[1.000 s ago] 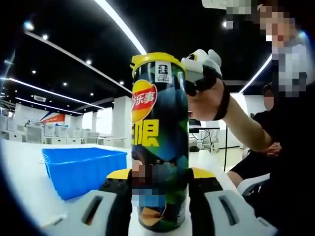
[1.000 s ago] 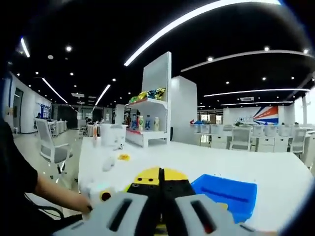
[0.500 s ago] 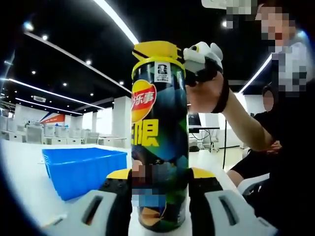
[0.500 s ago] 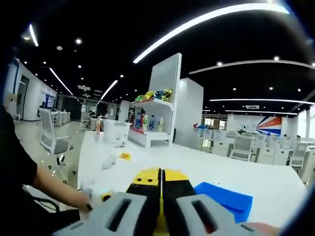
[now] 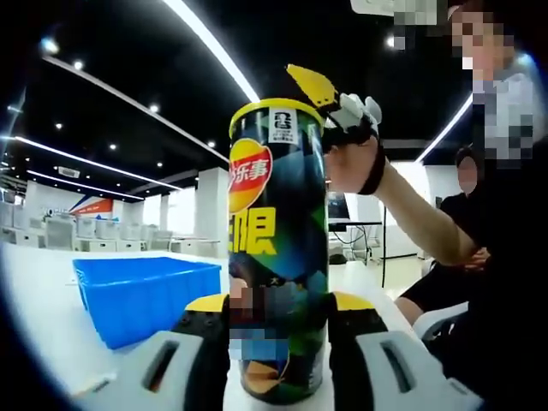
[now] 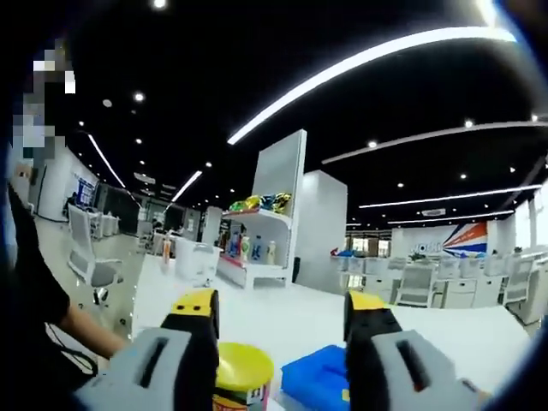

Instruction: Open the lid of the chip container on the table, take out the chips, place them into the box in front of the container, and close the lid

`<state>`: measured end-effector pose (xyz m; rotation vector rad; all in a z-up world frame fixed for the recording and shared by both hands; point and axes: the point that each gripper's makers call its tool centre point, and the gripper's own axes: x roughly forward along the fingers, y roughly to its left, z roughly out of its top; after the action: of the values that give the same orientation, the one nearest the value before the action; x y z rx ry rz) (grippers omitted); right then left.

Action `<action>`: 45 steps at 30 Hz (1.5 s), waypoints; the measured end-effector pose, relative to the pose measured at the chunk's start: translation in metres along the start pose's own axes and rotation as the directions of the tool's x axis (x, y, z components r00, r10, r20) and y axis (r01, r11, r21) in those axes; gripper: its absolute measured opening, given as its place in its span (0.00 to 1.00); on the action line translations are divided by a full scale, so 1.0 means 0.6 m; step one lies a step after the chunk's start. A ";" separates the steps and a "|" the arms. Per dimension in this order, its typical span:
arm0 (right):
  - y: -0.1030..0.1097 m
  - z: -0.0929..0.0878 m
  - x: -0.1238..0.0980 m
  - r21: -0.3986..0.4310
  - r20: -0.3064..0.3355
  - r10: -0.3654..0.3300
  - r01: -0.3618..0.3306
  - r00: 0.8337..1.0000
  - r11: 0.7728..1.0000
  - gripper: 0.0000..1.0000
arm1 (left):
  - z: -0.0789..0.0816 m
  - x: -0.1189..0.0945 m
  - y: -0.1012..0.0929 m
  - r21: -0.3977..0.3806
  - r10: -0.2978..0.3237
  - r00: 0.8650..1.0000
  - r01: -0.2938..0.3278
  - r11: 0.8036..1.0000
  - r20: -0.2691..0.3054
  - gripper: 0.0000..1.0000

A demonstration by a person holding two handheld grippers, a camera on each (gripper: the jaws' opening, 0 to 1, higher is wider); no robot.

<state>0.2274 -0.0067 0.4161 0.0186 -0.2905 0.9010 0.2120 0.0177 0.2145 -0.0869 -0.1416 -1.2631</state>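
Can [image 5: 276, 248]: standing upright on the worktop [image 5: 51, 334], clamped low on its body between the left gripper [image 5: 278, 342] jaws.
Handling: judged a light, thin-walled tube; stiff along its length but easy to dent, with a smooth, slippery print. The low side grip is steadying it well; squeezing harder risks crushing the wall.
Lid [image 6: 242, 366]: yellow, seated on the can top in the right gripper view, seen between the jaws. Judged flexible plastic, best taken at its rim and peeled upward.
Right gripper [image 6: 278, 342]: jaws standing apart above the can top, holding nothing; in the left gripper view it is appearing beside the can's upper right edge, one yellow tip angled over the rim.
Box [image 5: 141, 291]: blue, sitting on the worktop beside the can, apart from it.
Change: half a second ago the right gripper jaws were pressed together at the lid; they are now opening and the right gripper view is tilting down onto the can top. Left grip and can position are remaining unchanged.
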 end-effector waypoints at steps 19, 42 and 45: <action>-0.147 -0.247 -0.100 0.146 -0.161 -0.039 0.063 0.986 0.987 0.97 | 0.008 -0.109 0.042 -0.030 -0.070 0.993 0.067 0.997 -0.099 0.95; -0.216 -0.429 -0.008 0.124 -0.312 -0.072 0.115 0.947 0.986 0.97 | -0.059 -0.007 0.291 -0.014 0.234 0.954 -0.241 0.970 -0.188 0.82; -0.215 -0.431 0.002 0.142 -0.307 -0.058 0.106 0.950 0.984 0.97 | -0.070 0.002 0.288 0.001 0.235 0.950 -0.240 0.971 -0.208 0.80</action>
<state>0.3908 -0.0506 0.1814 0.0379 0.0675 0.8284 0.3796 0.0626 0.1754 0.0069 0.0629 -1.0258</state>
